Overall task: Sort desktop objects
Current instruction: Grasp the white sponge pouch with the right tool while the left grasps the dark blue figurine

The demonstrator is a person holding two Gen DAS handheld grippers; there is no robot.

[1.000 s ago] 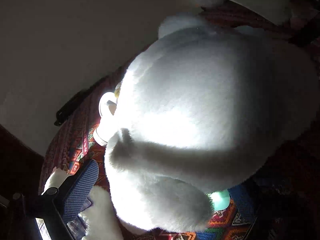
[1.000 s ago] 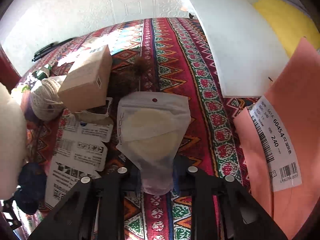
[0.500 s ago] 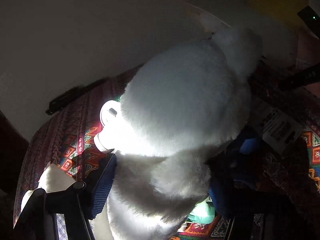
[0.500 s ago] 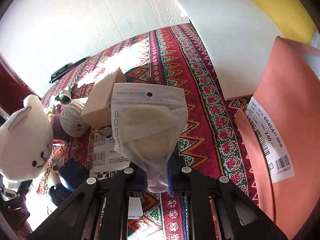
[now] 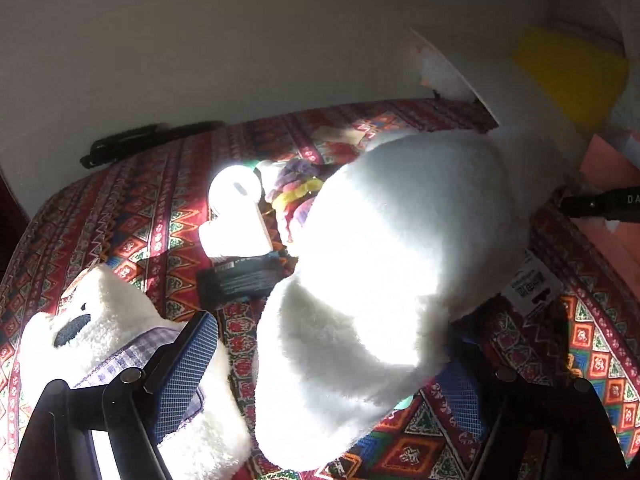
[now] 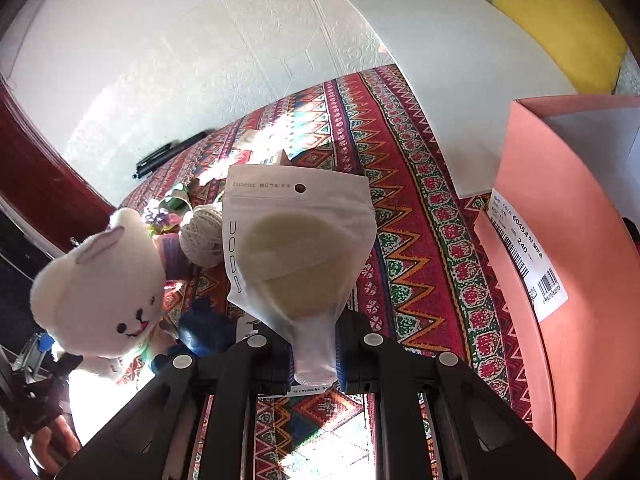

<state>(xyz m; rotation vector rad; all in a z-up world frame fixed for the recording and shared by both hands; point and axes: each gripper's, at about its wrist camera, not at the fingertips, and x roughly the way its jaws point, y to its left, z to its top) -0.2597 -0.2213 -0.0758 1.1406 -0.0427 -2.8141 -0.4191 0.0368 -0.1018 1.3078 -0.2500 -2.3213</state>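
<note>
Patterned red woven cloth [image 6: 404, 264] with zigzag and diamond bands covers the whole desktop, with a white embossed wall [image 6: 180, 60] behind it. Next in size, a tall salmon-pink cardboard box [image 6: 568, 248] with a barcode label stands at the right edge, and a large white flat board [image 6: 452, 80] leans beyond it, a yellow sheet [image 6: 560, 24] behind that. A fluffy white plush bear [image 5: 384, 280] fills the left wrist view; in the right wrist view it hangs above the cloth at the left, face towards the camera. The left gripper [image 5: 320, 368] points forward and slightly down over the table, its blue-padded fingers [image 5: 188, 364] spread wide with the bear's lower body between them; the right pad is mostly hidden behind the fur, so whether both pads press the toy cannot be told. A second white plush toy [image 5: 92, 332] with a checked purple ribbon lies on the cloth just beside the left finger. The right gripper [image 6: 314, 356] is raised and aimed across the table, its jaws pinched together on the bottom edge of a frosted translucent pouch [image 6: 300, 244] holding round cream pads, which stands upright above the cloth. Smaller things lie behind: a cream ball of twine [image 6: 202, 236], a dark blue fabric item [image 6: 204, 330], a black flat packet [image 5: 240, 280], and a black pen [image 6: 168, 158] near the wall.
</note>
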